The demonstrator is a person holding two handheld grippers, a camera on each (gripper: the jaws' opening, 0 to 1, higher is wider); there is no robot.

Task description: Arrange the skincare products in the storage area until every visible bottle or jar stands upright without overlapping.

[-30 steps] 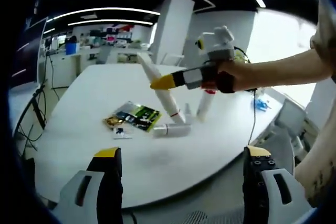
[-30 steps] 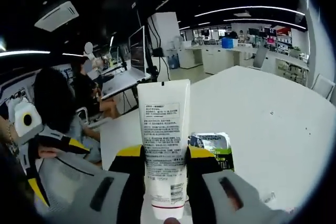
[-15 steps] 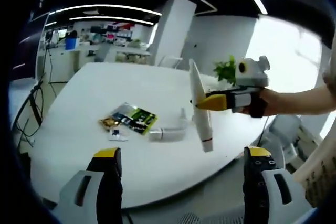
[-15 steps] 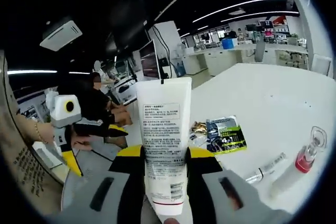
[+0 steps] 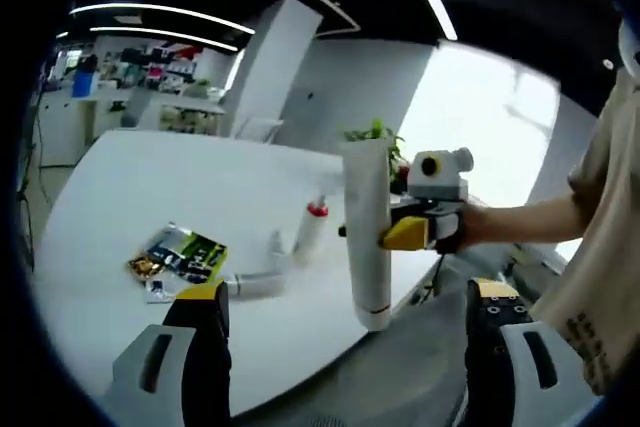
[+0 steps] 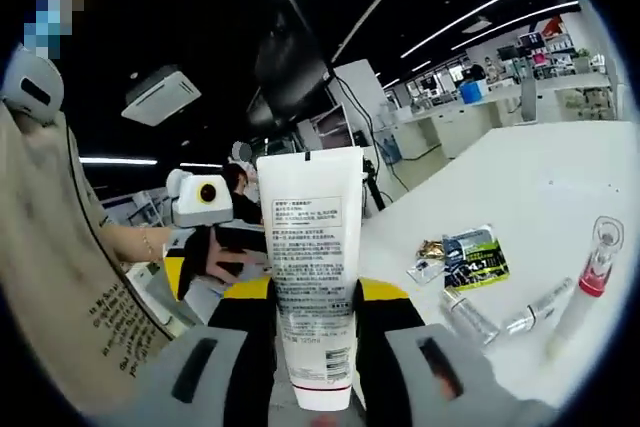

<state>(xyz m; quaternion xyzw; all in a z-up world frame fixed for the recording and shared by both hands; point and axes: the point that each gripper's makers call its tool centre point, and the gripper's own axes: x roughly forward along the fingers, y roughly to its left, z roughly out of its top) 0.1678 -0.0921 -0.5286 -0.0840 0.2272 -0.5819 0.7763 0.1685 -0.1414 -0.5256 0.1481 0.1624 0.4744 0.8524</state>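
Observation:
My right gripper (image 6: 310,292) is shut on a white printed tube (image 6: 310,267), held cap-down between its yellow-tipped jaws. In the left gripper view this tube (image 5: 365,232) hangs upright by the table's near edge, with the right gripper (image 5: 412,230) on it. My left gripper (image 5: 348,292) is open, nothing between its jaws; a hand holds it (image 6: 200,247) left of the tube. On the white table (image 5: 130,177) a slim red-capped bottle (image 5: 312,227) stands, and a small tube (image 5: 250,287) lies on its side. The red-capped bottle (image 6: 590,272) and two small tubes (image 6: 500,315) are at the right.
A green and black sachet pack (image 5: 185,249) lies flat with gold packets beside it, left of the tubes; the sachet pack (image 6: 475,259) lies beyond the small tubes. A person in a beige top (image 6: 60,277) stands at the left. Desks and monitors fill the room behind.
The right gripper has carried the white tube from over the table to its near edge, closer to the left gripper. Both views have swung; the left gripper stays open.

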